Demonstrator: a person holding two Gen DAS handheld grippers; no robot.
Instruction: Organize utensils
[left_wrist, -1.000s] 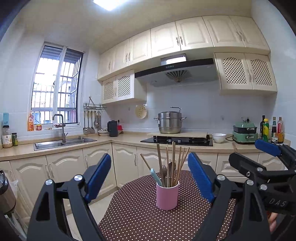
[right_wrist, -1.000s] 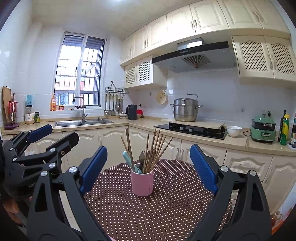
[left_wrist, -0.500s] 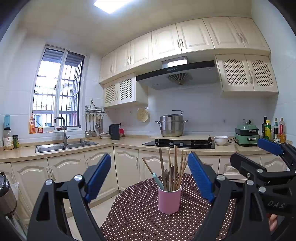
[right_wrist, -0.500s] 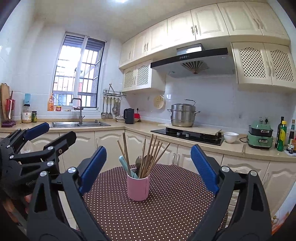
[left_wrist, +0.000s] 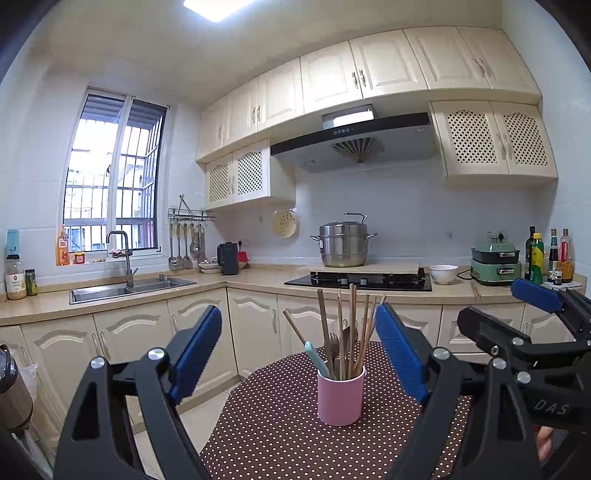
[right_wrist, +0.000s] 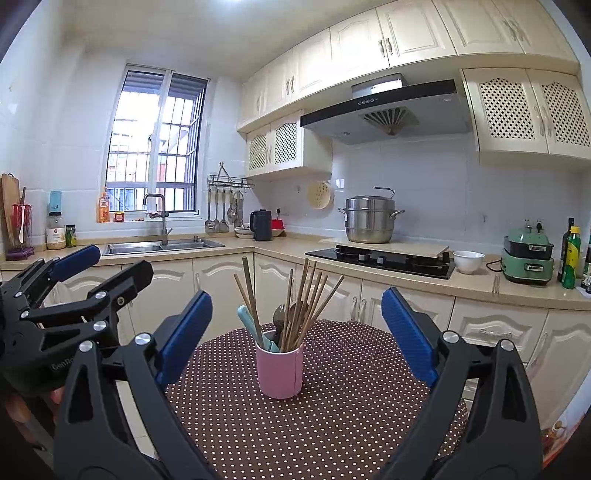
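Left wrist view: my left gripper (left_wrist: 298, 350) stands wide with nothing between its fingers, and so does my right gripper (right_wrist: 297, 332). The pink cup (left_wrist: 341, 396), crammed with chopsticks (left_wrist: 352, 325), a fork and spoons, stands ahead of both, well apart from them. To sort these well, I would steady the cup with one gripper and draw out a single chopstick high on its shaft. The cup stands on a dotted tablecloth (right_wrist: 351, 406); behind the cup run the counter (left_wrist: 258, 278), stove and sink.
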